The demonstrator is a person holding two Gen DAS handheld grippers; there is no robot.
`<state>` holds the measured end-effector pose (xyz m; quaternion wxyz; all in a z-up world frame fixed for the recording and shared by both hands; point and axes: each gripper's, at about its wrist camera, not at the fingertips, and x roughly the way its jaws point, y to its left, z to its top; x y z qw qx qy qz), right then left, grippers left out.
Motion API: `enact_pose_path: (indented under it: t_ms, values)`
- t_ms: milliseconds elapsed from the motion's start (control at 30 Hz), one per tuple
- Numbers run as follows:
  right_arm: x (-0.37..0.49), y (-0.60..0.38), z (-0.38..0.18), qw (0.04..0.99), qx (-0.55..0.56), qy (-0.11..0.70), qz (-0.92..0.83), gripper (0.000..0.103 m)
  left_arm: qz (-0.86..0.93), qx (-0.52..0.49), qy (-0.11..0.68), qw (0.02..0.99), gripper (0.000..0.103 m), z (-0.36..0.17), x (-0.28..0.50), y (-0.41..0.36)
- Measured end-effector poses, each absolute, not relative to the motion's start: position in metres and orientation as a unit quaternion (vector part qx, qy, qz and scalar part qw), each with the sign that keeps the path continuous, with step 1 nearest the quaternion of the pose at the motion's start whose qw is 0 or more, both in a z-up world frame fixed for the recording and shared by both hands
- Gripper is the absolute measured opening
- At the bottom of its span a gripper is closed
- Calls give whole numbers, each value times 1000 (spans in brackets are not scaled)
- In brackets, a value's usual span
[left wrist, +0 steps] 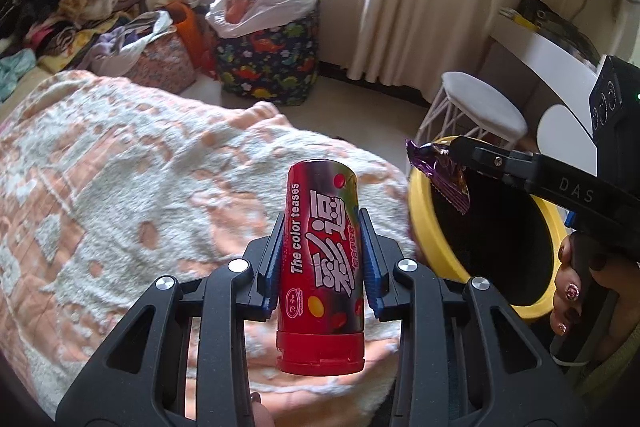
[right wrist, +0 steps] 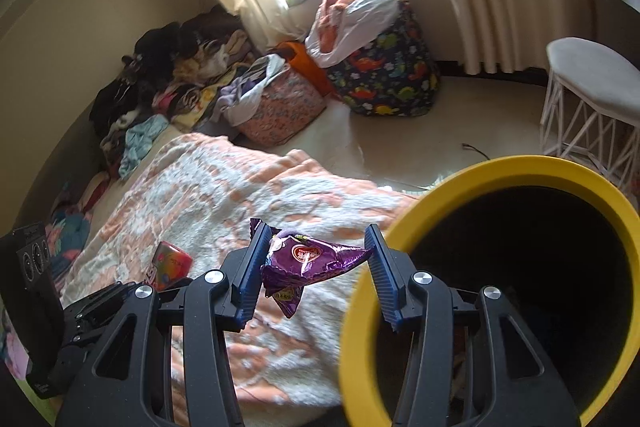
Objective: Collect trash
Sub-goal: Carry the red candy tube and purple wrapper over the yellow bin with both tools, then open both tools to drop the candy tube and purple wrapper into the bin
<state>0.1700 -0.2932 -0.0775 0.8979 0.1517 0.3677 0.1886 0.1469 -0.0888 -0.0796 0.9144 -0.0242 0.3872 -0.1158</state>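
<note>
My left gripper (left wrist: 322,223) is shut on a red candy tube (left wrist: 322,263) with a red cap, held upright over the blanket. The tube also shows in the right wrist view (right wrist: 170,265). My right gripper (right wrist: 316,233) holds a crumpled purple snack wrapper (right wrist: 308,261) between its blue pads, just left of the yellow-rimmed trash bin (right wrist: 516,167). In the left wrist view the right gripper (left wrist: 456,147) holds the wrapper (left wrist: 440,171) above the bin's yellow rim (left wrist: 418,203).
A peach and white fleece blanket (left wrist: 140,167) covers the bed. A dinosaur-print bag (left wrist: 272,59), a pink basket (left wrist: 164,63) and piles of clothes (left wrist: 76,11) sit on the floor. A white stool (left wrist: 480,107) and a white desk (left wrist: 548,51) stand right.
</note>
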Motion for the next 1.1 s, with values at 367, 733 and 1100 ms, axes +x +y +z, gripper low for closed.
enact_pose_path:
  t_ms: [367,733,1100]
  values:
    - [147,-355,-82,907,179,354,138,46,-161,2,381,911,26,-73,151,-140]
    - [124,-406,-85,918,182,342,90,46,-207,9,386,899,26,-72,160,-189]
    - [108,-430,-94,922,167,345,54,46,-241,35,385,890,26,-72,168,-233]
